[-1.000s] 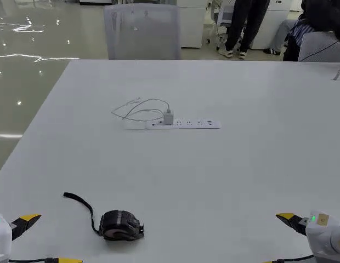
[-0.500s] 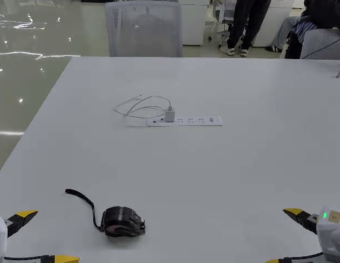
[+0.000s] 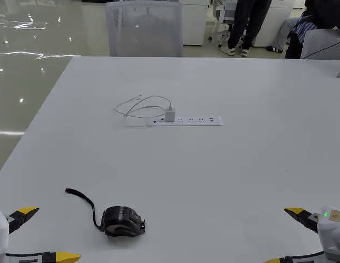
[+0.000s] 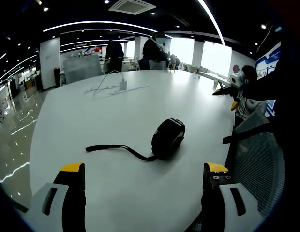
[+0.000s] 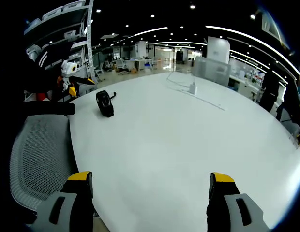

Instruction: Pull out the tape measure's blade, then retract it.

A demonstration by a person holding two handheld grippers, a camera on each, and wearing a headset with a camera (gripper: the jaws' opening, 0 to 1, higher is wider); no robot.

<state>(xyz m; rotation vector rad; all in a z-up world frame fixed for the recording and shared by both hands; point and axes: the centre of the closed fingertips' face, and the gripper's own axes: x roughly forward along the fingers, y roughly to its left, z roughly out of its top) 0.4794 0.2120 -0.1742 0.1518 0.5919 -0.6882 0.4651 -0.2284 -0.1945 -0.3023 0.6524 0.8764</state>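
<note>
Left gripper view: fingers [image 4: 72, 186] wide apart, empty

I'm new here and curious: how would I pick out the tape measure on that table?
Start at the big white table. Near its front edge, by the left claw, lies the tape measure. It is the only dark, rounded lump, trailing a black strap, unlike the flat white power strip farther back.

1 tape measure [image 3: 122, 221], 1 pwr strip [image 3: 183, 121], 1 charger [image 3: 169, 115], 1 chair [image 3: 143, 30], 2 claws: left claw [image 3: 48, 234], right claw [image 3: 282, 235]
</note>
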